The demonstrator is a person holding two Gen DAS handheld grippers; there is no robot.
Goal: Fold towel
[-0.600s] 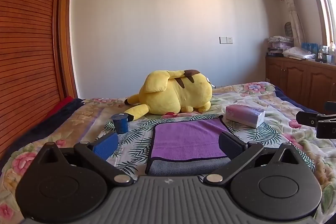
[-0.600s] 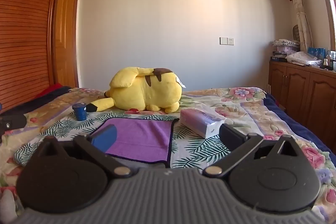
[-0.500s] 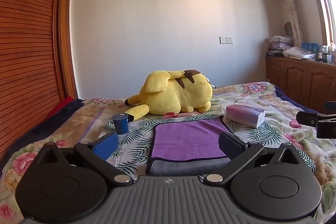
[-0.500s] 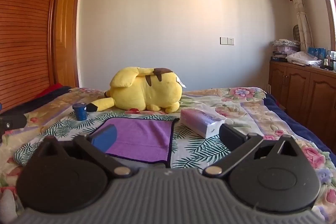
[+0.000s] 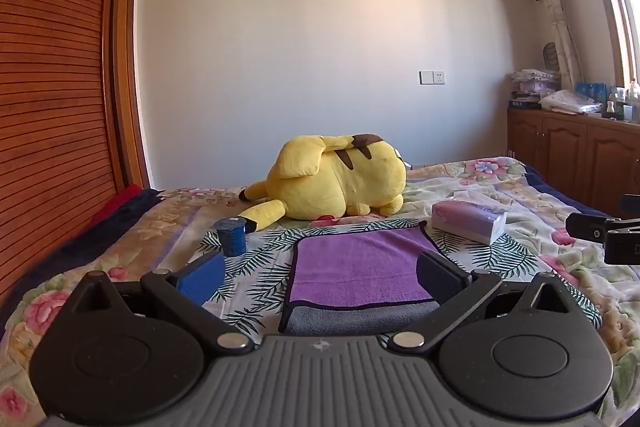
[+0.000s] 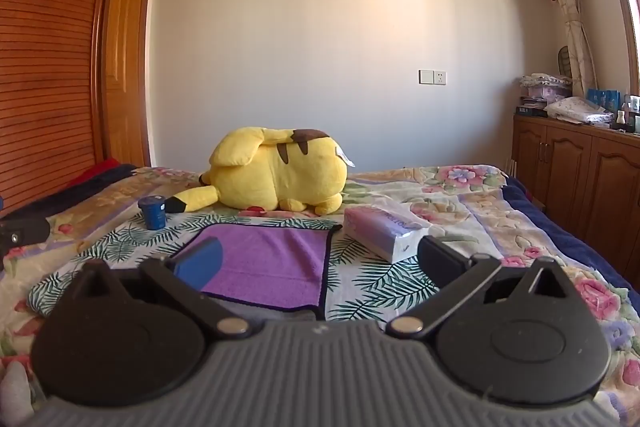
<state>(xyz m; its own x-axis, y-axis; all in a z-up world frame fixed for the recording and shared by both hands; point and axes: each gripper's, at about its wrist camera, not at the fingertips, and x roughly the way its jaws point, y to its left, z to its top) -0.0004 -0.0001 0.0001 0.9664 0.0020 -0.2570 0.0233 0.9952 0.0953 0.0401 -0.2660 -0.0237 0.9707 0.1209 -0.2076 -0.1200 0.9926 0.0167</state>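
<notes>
A purple towel [image 5: 360,267] with a dark hem lies flat on the bed, its grey underside folded over along the near edge. It also shows in the right wrist view [image 6: 276,263]. My left gripper [image 5: 320,277] is open and empty, held just above the towel's near edge with a finger on each side. My right gripper [image 6: 320,263] is open and empty, to the right of the left one, over the towel's near right corner. Its side shows at the right edge of the left wrist view [image 5: 608,233].
A yellow plush toy [image 5: 336,179] lies behind the towel. A small blue cup [image 5: 231,235] stands at the towel's far left. A pink tissue pack [image 5: 468,219] lies at its far right. A wooden wardrobe [image 5: 48,107] stands left, cabinets [image 5: 576,155] right.
</notes>
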